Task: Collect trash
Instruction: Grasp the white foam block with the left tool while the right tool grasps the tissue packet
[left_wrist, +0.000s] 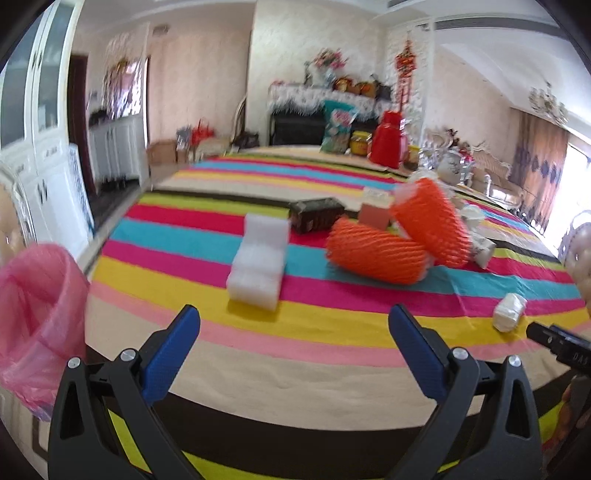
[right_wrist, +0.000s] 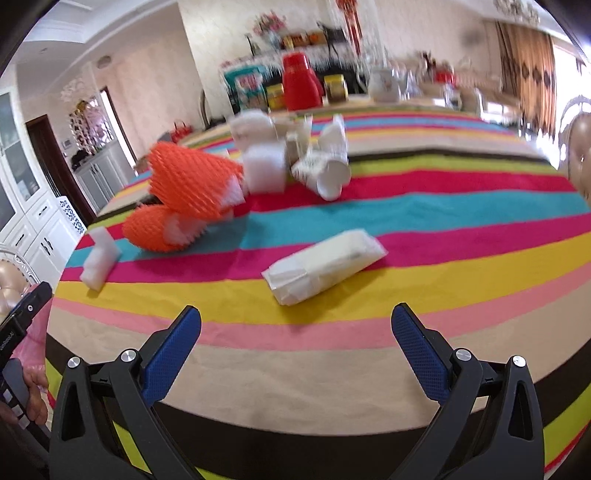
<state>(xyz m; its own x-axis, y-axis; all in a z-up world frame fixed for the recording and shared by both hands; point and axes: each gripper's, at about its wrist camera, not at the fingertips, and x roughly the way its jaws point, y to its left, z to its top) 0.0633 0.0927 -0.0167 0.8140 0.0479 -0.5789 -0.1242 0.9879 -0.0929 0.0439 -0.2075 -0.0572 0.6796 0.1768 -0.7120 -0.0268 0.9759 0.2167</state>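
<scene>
From the left wrist, the left gripper hovers with jaws wide, empty, facing white foam; the pink bin bag waits left. From the right wrist, the right gripper, also wide and empty, faces the tissue pack on the counter: reaching comes next, I'd say.

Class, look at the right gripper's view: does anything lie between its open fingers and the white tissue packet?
Nothing visible does. Only bare striped tablecloth lies between the right gripper and the white tissue packet.

On the desk, a foam block lies left of two stacked net sleeves, a box behind them. A bin bag hangs at the desk's left edge. A tissue pack lies nearest, tipped cups behind it.
</scene>
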